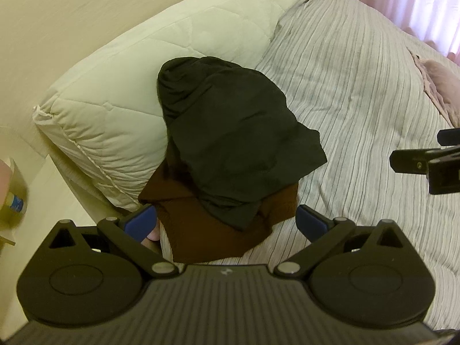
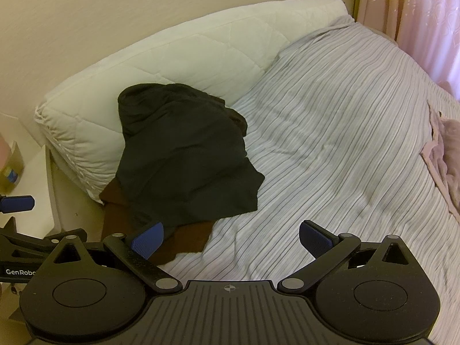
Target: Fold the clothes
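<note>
A dark green-black garment (image 1: pixel 230 132) lies folded on top of a brown garment (image 1: pixel 218 230) at the bed's left edge, leaning against a pillow. My left gripper (image 1: pixel 227 221) hovers open just above the brown garment's near end, with nothing between its blue pads. In the right wrist view the same dark garment (image 2: pixel 184 155) and brown garment (image 2: pixel 187 238) lie to the left. My right gripper (image 2: pixel 231 240) is open over the striped bedding beside the stack, holding nothing. The right gripper's body (image 1: pixel 428 164) shows at the left view's right edge.
A white quilted pillow (image 1: pixel 129 92) runs along the cream wall. The striped bedspread (image 2: pixel 330 143) covers the bed. A pink garment (image 2: pixel 448 155) lies at the far right, near pink curtains (image 2: pixel 417 14). A white side table (image 2: pixel 37 189) with a box stands at the left.
</note>
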Action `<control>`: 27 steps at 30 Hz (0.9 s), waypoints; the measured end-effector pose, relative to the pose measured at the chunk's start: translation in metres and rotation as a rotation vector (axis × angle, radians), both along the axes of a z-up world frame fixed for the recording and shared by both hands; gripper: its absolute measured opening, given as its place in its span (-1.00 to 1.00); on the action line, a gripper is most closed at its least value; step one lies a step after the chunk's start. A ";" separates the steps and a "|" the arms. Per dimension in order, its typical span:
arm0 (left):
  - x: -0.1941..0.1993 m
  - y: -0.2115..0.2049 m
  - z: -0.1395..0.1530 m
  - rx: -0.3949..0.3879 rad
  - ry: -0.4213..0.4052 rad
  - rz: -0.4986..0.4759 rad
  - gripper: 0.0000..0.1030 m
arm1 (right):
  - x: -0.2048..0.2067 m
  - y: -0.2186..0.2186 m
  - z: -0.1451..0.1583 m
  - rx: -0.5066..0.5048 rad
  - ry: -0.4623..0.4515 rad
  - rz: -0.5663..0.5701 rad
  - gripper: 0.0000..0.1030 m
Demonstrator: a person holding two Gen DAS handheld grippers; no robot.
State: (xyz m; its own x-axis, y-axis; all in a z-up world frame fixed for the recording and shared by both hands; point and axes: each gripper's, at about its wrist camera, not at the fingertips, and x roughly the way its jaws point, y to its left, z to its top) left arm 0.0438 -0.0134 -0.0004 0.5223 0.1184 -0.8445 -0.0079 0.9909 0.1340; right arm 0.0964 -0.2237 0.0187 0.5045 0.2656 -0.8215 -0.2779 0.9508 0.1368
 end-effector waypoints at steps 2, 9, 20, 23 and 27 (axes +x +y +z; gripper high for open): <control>-0.001 0.002 -0.001 -0.004 0.003 0.007 0.97 | 0.000 0.000 -0.001 -0.003 0.000 0.004 1.00; -0.002 0.003 -0.005 -0.008 0.020 0.028 0.97 | 0.002 0.001 -0.004 -0.007 0.006 0.019 1.00; -0.005 -0.014 -0.006 0.012 0.030 0.047 0.97 | 0.008 -0.014 -0.012 0.003 0.018 0.055 1.00; -0.007 -0.020 -0.006 0.016 0.034 0.060 0.97 | 0.008 -0.018 -0.013 0.000 0.016 0.071 1.00; -0.010 -0.027 -0.006 0.023 0.039 0.077 0.97 | 0.010 -0.025 -0.015 0.010 0.017 0.091 1.00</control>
State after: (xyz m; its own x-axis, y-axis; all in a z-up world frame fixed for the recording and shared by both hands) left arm 0.0341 -0.0405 -0.0065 0.4776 0.1764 -0.8607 -0.0786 0.9843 0.1581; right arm 0.1061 -0.2484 0.0036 0.4638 0.3178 -0.8270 -0.3606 0.9204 0.1514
